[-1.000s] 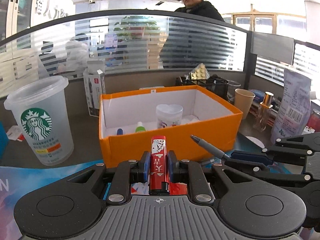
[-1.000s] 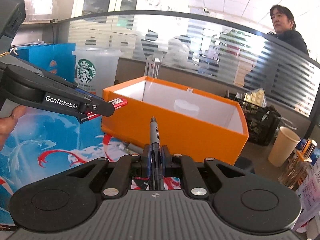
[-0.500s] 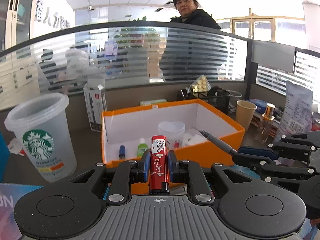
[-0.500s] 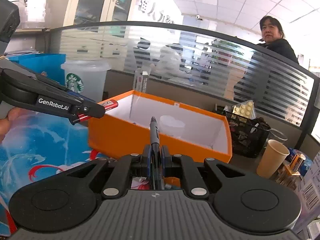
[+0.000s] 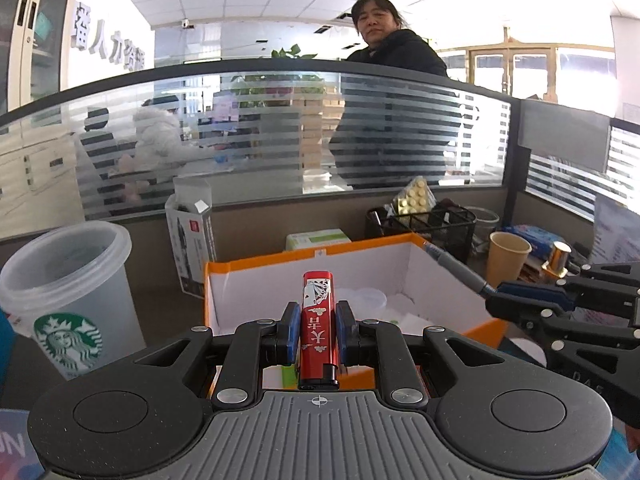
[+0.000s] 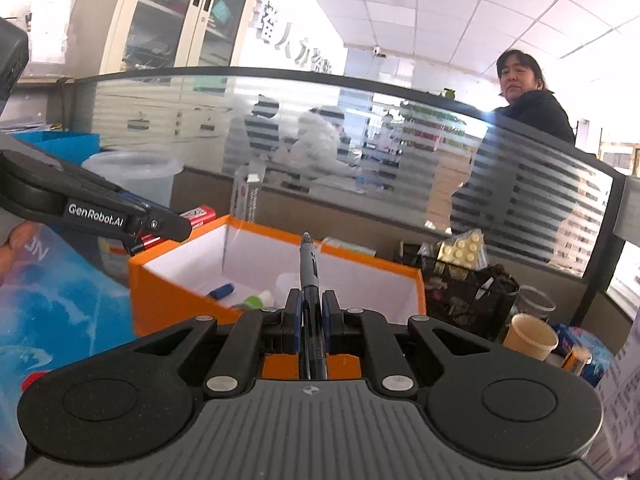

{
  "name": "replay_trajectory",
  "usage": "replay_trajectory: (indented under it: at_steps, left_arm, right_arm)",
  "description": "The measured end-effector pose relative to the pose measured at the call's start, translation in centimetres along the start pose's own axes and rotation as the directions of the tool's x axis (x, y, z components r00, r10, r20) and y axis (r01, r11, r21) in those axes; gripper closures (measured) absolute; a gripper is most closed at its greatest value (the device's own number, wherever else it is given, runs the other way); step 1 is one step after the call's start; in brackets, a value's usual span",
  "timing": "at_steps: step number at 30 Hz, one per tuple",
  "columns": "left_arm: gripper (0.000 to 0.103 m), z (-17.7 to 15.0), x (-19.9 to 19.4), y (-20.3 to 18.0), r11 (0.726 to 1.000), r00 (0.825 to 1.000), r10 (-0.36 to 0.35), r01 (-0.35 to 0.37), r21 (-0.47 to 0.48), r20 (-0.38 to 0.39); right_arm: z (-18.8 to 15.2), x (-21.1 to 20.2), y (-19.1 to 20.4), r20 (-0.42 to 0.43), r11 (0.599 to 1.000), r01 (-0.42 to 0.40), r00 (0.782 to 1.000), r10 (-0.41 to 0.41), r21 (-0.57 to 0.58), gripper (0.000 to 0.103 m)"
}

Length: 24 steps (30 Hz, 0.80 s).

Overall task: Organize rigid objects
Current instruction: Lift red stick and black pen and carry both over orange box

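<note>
1. Red lighter (image 5: 318, 320) is sitting clamped between the blue pads of the left gripper (image 5: 318, 322), its long axis running straight ahead along the fingers; the black nozzle end is pointing back at the camera, the far end is reaching out over the near wall of the orange box (image 5: 224, 280)
2. White Chinese characters are running down the lighter's red side, and a fan of playing cards is printed above them near the far end
3. Dark blue pen (image 6: 310, 288) is being pinched by the right gripper (image 6: 310, 316), whose pads are standing narrow on the barrel; its long axis is pointing forward and slightly upward, tip out over the open box
4. White lettering reading "GenRobot.AI" is showing on the side of the left gripper in the right wrist view, with the lighter's end poking out just beyond the jaws above the box's left corner
5. Inside the white-lined box a blue marker (image 6: 221, 291), a small green-capped bottle (image 6: 256, 300) and a translucent round container (image 5: 362, 298) are lying on the floor
6. A frosted plastic cup (image 5: 74, 300) bearing the green Starbucks logo is standing to the left of the box
7. Farther right, a paper cup (image 5: 507, 258) and a black mesh basket (image 5: 436, 228) holding a blister pack of pills are standing by the partition
8. Large white Chinese characters are hanging on the far wall (image 5: 106, 42), too blurred to read fully
</note>
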<state>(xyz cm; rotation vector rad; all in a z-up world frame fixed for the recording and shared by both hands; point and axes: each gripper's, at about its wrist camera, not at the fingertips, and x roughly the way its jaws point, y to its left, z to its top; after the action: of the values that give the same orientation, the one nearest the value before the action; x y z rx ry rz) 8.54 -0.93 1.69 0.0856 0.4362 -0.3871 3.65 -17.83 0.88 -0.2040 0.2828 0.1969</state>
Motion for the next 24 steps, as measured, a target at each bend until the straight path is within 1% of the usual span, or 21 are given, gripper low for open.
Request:
replay_trajectory:
  at_steps: [7, 11, 17, 24]
  left_arm:
    - [0.087, 1.3, 3.0, 1.0, 0.999, 1.0, 0.0, 0.0, -0.032, -0.018]
    - [0.087, 1.7, 4.6, 1.5, 0.999, 1.0, -0.006, 0.005, -0.046, -0.029]
    - [0.087, 1.2, 6.6, 2.3, 0.998, 0.999, -0.009, 0.006, -0.07, -0.049]
    - [0.086, 0.6, 8.1, 2.8, 0.996, 0.997, -0.01, 0.003, -0.091, -0.072]
  right_arm:
    - [1.3, 2.2, -1.9, 0.019, 0.999, 0.027, 0.999, -0.027, 0.024, 0.093]
    - [1.2, 3.7, -2.4, 0.008, 0.999, 0.029, 1.0, -0.029, 0.026, 0.093]
    - [0.6, 6.1, -2.0, -0.014, 0.999, 0.023, 1.0, -0.023, 0.023, 0.093]
    - [-0.4, 8.1, -2.0, -0.037, 0.999, 0.046, 0.998, -0.046, 0.022, 0.093]
